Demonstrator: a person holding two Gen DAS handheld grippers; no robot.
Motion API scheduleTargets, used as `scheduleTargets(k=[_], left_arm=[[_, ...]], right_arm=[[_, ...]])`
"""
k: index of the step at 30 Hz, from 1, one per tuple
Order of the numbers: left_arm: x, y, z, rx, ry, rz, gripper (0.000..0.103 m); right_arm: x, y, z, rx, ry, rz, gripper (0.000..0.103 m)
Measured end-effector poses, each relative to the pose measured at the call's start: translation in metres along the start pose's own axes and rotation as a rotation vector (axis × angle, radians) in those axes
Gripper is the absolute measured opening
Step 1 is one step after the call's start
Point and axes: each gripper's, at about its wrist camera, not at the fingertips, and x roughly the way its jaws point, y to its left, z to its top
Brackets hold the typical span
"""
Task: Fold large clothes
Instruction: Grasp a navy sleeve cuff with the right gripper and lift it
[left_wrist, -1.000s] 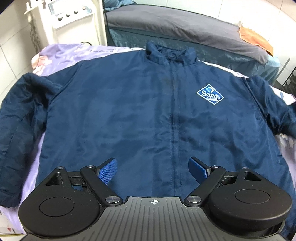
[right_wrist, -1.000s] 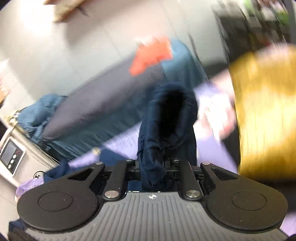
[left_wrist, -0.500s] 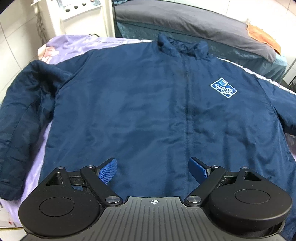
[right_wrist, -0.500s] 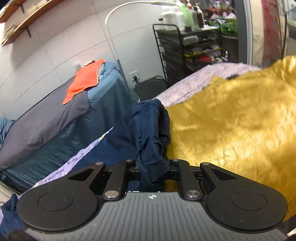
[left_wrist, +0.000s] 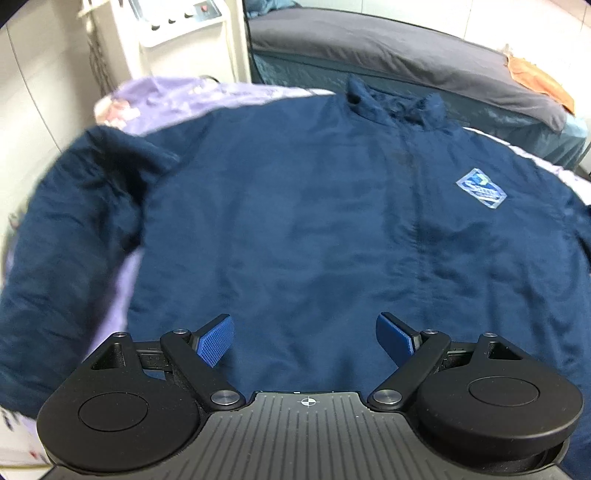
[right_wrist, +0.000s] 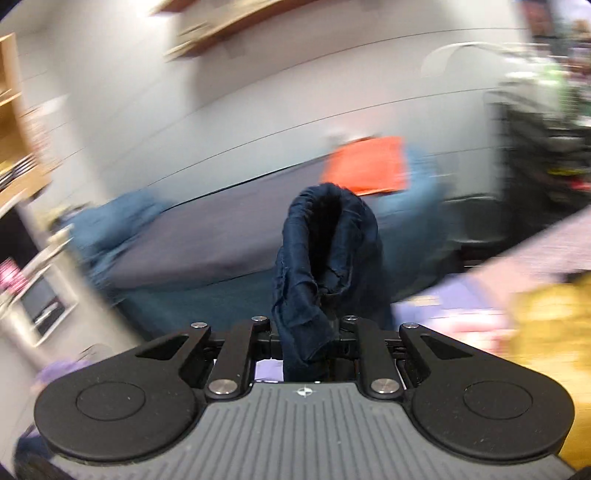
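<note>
1. ahead of my left gripper (left_wrist: 305, 338) the navy jacket (left_wrist: 314, 229) lies spread front-up on a lilac floral sheet (left_wrist: 162, 99), its hem running just under the jaws, which stand wide with nothing between them.
2. past the jaws the collar (left_wrist: 395, 99) sits at the far edge, by a grey-topped bed (left_wrist: 388, 48); a diamond chest logo (left_wrist: 480, 189) lies far right of the jaws.
3. left of the jaws a sleeve (left_wrist: 70, 240) bends down the sheet's edge; a strip of sheet shows between sleeve and body.
4. between my right gripper's (right_wrist: 306, 332) jaws, closed tight, i hold a bunched sleeve cuff (right_wrist: 325, 258) standing up; that view is blurred.
5. beyond it an orange cloth (right_wrist: 367, 168) lies on the bed; yellow fabric (right_wrist: 550, 325) crowds the right.
</note>
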Motion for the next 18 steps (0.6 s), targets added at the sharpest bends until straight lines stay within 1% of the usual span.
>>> scheduleTargets(k=[3, 5, 7, 9, 12, 15, 18], left_arm=[[-0.001, 0.014, 0.002, 0.025, -0.026, 0.063, 0.103], [-0.002, 0.025, 0.003, 0.028, -0.038, 0.099, 0.103], [-0.005, 0.037, 0.001, 0.017, -0.044, 0.120, 0.103], [-0.007, 0.051, -0.005, -0.012, -0.040, 0.127, 0.103], [-0.008, 0.068, -0.016, -0.049, -0.026, 0.132, 0.103], [-0.006, 0.075, -0.030, -0.031, -0.006, 0.154, 0.103], [-0.004, 0.078, -0.036, -0.001, 0.010, 0.169, 0.103]], right_arm=[[0.039, 0.071, -0.014, -0.063, 0.081, 0.135, 0.019], [0.060, 0.117, -0.031, -0.114, 0.130, 0.189, 0.019], [0.077, 0.152, -0.048, -0.154, 0.165, 0.223, 0.019], [0.088, 0.185, -0.066, -0.197, 0.203, 0.232, 0.019], [0.104, 0.218, -0.094, -0.248, 0.268, 0.227, 0.019], [0.122, 0.239, -0.116, -0.283, 0.332, 0.203, 0.020], [0.134, 0.255, -0.144, -0.309, 0.381, 0.180, 0.022]])
